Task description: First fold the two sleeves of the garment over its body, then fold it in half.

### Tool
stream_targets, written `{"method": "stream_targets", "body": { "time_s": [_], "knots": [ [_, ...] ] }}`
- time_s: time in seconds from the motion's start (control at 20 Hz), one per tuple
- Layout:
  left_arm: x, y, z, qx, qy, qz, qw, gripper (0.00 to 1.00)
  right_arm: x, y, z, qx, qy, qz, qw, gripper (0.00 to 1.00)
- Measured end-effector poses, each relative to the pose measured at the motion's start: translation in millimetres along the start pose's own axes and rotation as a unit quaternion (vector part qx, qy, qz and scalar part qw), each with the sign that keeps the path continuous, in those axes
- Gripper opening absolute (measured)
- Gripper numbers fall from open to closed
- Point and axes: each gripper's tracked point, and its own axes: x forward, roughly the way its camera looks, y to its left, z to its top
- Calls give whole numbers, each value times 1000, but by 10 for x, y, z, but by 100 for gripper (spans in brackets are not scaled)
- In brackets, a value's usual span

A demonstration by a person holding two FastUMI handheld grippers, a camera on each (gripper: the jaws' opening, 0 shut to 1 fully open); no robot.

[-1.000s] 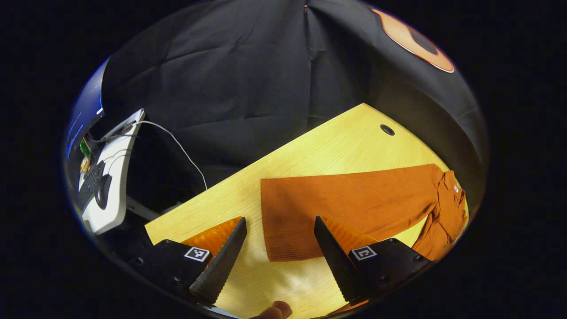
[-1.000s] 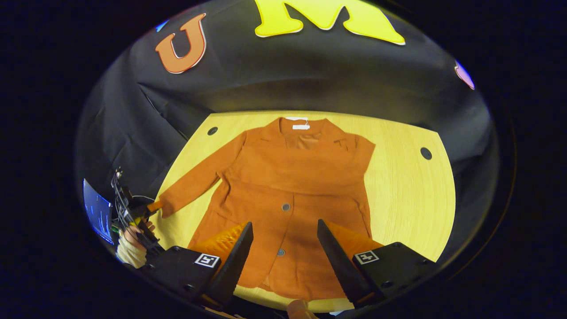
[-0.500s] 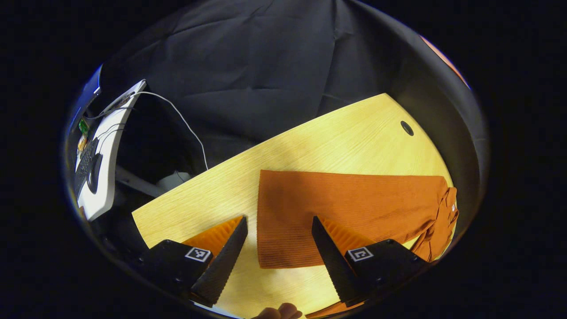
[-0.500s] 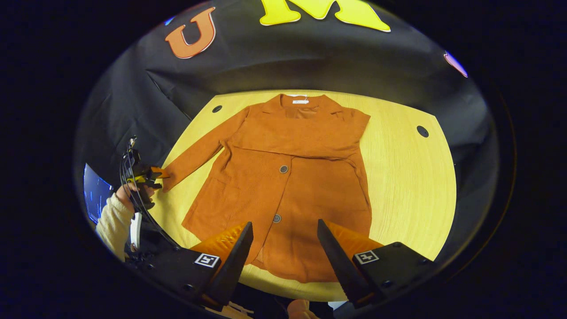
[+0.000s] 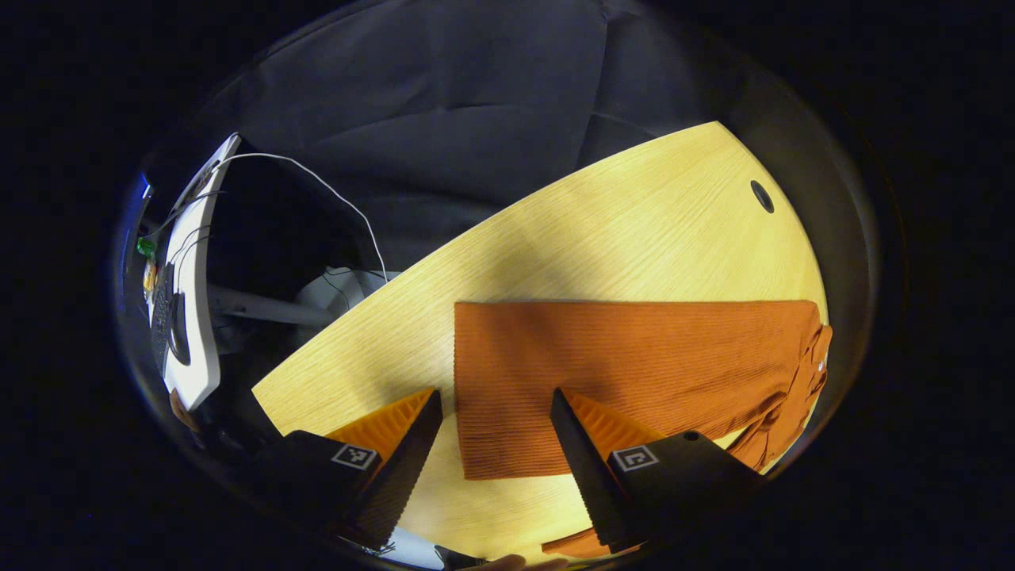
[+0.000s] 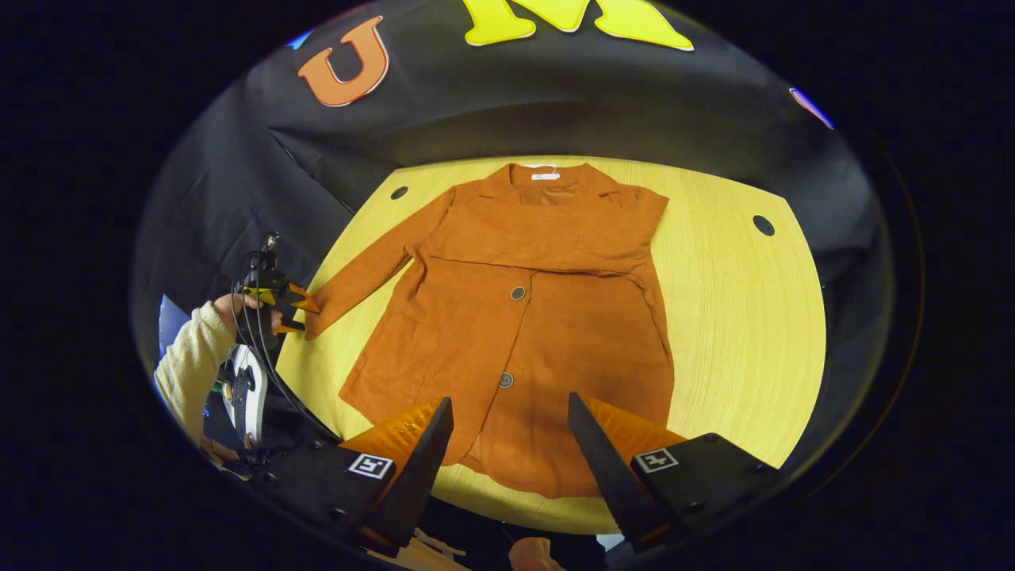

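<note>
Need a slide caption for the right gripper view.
Orange coat flat on table, one sleeve folded, left gripper at the other cuff.

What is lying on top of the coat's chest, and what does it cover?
One sleeve is folded across the chest of the orange coat, below the collar. It hides the upper front there; two buttons show below it. The other sleeve lies out on the table.

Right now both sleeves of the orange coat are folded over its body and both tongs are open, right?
Not both sleeves. In the right gripper view one sleeve of the orange coat lies stretched out on the table. Both the left tongs and right tongs are open.
</note>
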Motion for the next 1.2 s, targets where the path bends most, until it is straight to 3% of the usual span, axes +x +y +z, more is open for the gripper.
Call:
{"method": "stream_targets", "body": {
  "time_s": [0.2, 0.25, 0.3, 0.4, 0.45, 0.5, 0.7, 0.95, 1.2],
  "knots": [
    [-18, -68, 26, 5, 11, -5, 1000, 88, -74, -39, -5, 4, -9, 5, 1000, 94],
    [-26, -110, 14, 6, 11, -7, 1000, 82, -93, -57, -16, 4, -11, 4, 1000, 94],
    [-25, -117, 26, 12, 6, -9, 1000, 57, -103, -84, -18, 4, -11, 3, 1000, 94],
    [-6, -127, 22, 26, -3, -13, 1000, 51, -119, -113, -35, 7, -12, 2, 1000, 94],
    [3, -157, 18, 36, -7, -18, 999, 55, -127, -132, -51, 7, -11, 1, 1000, 94],
    [-2, -207, 22, 39, -11, -25, 999, 29, -146, -144, -56, 6, -12, 2, 1000, 94],
    [-18, -272, -18, 28, -19, -56, 998, 6, -213, -253, -72, 1, -20, -6, 1000, 94],
    [-261, -528, 17, 42, -48, -94, 993, 3, -247, -436, -13, 27, -32, -3, 999, 94],
    [-773, -1122, 74, 101, -95, -128, 982, 3, -248, -585, -97, 43, -26, 17, 999, 89]
  ]
}}
